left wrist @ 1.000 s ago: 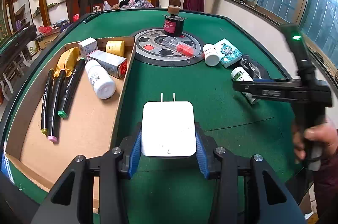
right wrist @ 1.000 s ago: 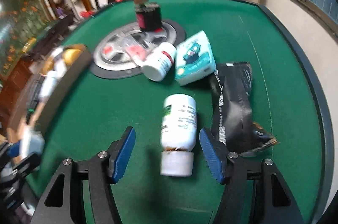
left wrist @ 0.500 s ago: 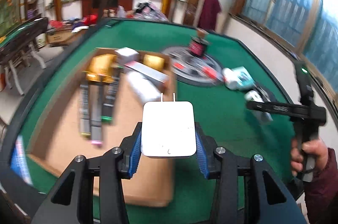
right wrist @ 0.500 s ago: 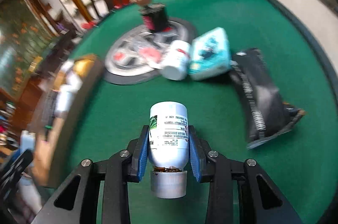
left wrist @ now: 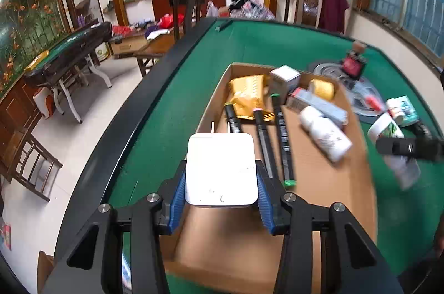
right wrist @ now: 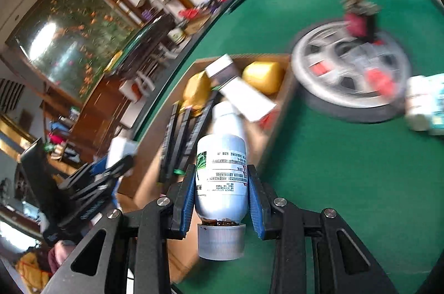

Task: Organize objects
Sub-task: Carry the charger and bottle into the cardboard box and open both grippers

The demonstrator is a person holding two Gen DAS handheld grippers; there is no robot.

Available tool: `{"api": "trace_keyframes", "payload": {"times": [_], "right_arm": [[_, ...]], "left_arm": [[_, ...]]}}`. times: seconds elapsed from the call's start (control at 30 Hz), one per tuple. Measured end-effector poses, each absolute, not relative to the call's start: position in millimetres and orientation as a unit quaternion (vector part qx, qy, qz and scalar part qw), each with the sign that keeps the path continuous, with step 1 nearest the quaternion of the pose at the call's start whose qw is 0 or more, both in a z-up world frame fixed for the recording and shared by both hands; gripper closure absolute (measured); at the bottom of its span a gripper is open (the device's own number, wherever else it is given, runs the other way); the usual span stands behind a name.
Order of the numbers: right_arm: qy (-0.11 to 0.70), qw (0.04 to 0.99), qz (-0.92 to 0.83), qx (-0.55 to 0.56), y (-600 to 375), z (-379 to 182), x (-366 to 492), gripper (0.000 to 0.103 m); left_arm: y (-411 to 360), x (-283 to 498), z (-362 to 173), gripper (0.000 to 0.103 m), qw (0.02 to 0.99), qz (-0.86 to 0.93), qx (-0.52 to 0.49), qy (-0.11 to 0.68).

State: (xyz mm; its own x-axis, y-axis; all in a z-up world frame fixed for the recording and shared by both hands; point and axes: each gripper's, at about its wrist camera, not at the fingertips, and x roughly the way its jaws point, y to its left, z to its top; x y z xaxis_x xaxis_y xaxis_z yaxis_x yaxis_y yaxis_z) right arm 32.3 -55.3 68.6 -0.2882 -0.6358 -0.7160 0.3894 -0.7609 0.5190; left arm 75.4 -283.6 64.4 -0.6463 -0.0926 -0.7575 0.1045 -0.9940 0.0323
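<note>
My left gripper [left wrist: 220, 177] is shut on a white plug adapter [left wrist: 220, 169], its prongs pointing away, held over the near left part of the cardboard tray [left wrist: 327, 183]. My right gripper [right wrist: 221, 187] is shut on a white labelled bottle [right wrist: 222, 169], cap toward the camera, above the tray's right wall [right wrist: 273, 127]. In the left wrist view that bottle [left wrist: 388, 133] and the right gripper [left wrist: 408, 148] show at the right edge. The tray holds three dark markers [left wrist: 283, 138], a yellow pouch [left wrist: 248, 97], a white bottle [left wrist: 327, 136], boxes and a yellow jar [left wrist: 322, 88].
A round grey disc [right wrist: 349, 72] on the green felt table [right wrist: 347, 169] carries a dark bottle [right wrist: 358, 14] with a cork and a red-tipped item. A white bottle and teal pack [left wrist: 402, 111] lie right of the tray. Chairs and another table stand beyond the table's left rim.
Right gripper closed on the white bottle, lifted it and carried it left toward the tray. Left gripper moved left with the adapter, from over the felt to over the tray.
</note>
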Motion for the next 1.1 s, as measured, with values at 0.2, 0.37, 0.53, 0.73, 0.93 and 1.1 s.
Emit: {"api": "trace_keyframes", "payload": {"times": [0.2,0.37,0.53,0.73,0.93,1.1], "right_arm": [[-0.090,0.332,-0.778,0.526,-115.9,46.7,27.5,0.065],[-0.046,0.310,-0.797,0.516,-145.3,39.3,21.8,0.065],[-0.027,0.296,-0.804,0.515,-154.6,31.9,13.5,0.065],[-0.022,0.288,-0.821,0.492,-150.1,43.3,14.5,0.059],[-0.059,0.293,-0.841,0.450,-117.6,70.5,26.1,0.037],[-0.075,0.274,-0.873,0.397,-82.0,95.8,41.6,0.023]], "left_arm": [[-295.9,52.6,44.9,0.059,0.042,-0.894,0.446,0.028],[-297.0,51.5,39.3,0.059,0.032,-0.895,0.443,0.043],[-304.1,58.9,45.9,0.050,0.020,-0.905,0.420,0.068],[-302.0,81.5,68.4,0.026,0.016,-0.920,0.383,0.084],[-294.5,101.8,82.0,0.018,0.045,-0.926,0.368,0.068],[-274.3,113.4,89.3,0.017,0.093,-0.926,0.364,0.023]]}}
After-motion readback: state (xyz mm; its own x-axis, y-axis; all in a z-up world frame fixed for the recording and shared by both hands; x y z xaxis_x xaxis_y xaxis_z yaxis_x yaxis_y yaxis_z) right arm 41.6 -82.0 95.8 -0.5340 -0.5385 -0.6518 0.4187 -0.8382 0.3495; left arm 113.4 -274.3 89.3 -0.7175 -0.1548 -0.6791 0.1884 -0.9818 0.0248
